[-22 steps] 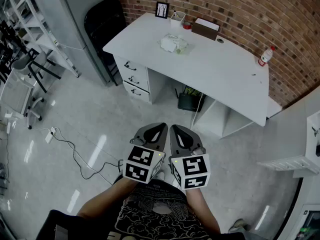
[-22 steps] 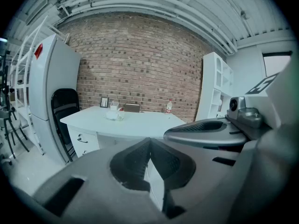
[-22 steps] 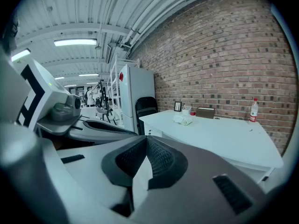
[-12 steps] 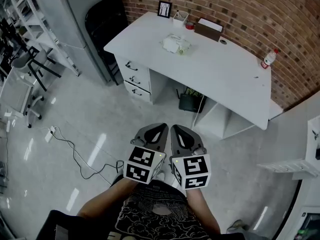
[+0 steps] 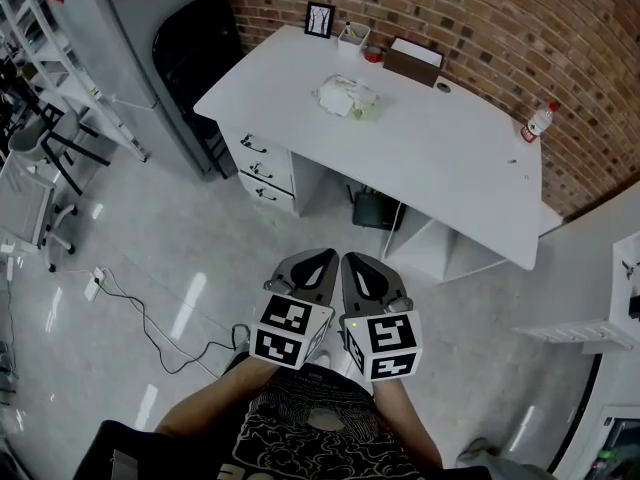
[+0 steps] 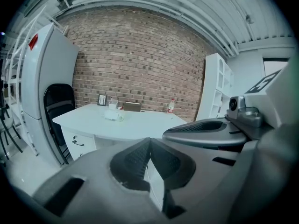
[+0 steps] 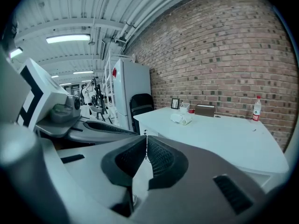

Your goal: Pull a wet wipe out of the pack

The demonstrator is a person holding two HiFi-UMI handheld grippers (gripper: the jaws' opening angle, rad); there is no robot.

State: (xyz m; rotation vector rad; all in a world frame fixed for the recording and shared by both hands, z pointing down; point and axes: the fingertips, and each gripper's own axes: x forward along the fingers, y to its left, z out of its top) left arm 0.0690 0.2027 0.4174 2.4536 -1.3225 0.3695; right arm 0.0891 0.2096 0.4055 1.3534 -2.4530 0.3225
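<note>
The wet wipe pack (image 5: 347, 97) lies on the white desk (image 5: 440, 158), a crumpled pale bundle toward the desk's far left part; it also shows small in the left gripper view (image 6: 113, 115) and the right gripper view (image 7: 181, 118). Both grippers are held side by side close to the person's chest, well short of the desk and over the floor. My left gripper (image 5: 322, 257) is shut with nothing in it, jaw tips touching (image 6: 149, 140). My right gripper (image 5: 348, 258) is likewise shut and empty (image 7: 146, 137).
Along the brick wall the desk carries a picture frame (image 5: 320, 19), a small cup (image 5: 354, 35), a brown box (image 5: 412, 60) and a bottle (image 5: 537, 122). A black chair (image 5: 190, 43) and a grey cabinet (image 5: 140, 38) stand left. A cable (image 5: 150, 318) trails over the floor.
The desk has shifted slightly in the head view as the view moved a little. Both grippers stay shut and together in the same place.
</note>
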